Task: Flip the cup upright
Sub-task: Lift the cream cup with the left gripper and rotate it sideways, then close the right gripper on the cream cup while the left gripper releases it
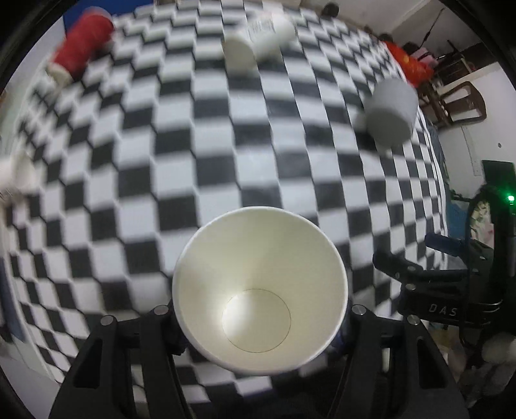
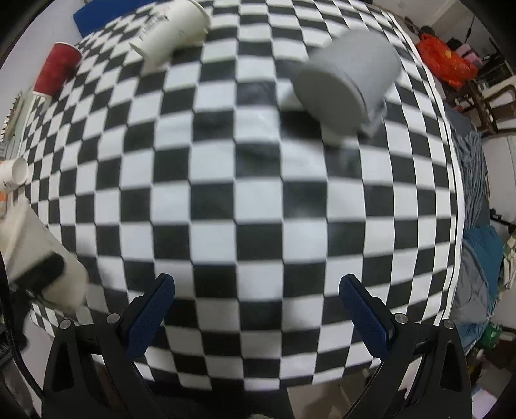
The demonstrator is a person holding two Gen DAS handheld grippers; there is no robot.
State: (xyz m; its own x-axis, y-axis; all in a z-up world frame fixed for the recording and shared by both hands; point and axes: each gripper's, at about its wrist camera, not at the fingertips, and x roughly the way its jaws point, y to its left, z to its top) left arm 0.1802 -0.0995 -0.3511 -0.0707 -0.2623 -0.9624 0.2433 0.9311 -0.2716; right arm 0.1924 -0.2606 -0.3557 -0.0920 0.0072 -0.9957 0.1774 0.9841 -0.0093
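Cup (image 1: pixel 260 290), white paper, sat clamped between the left gripper (image 1: pixel 260 325) fingers, mouth facing the cam, held above the checkered tablecloth (image 1: pixel 193 161). Right gripper (image 2: pixel 257 309) hung w/ jaws spread wide, nothing btwn its blue pads (image 2: pixel 151 317), over the same cloth. A gray cup (image 2: pixel 348 80) lay on its side ahead of it; a printed white cup (image 2: pixel 171 29) and a red cup (image 2: pixel 58 69) lay tipped further back.
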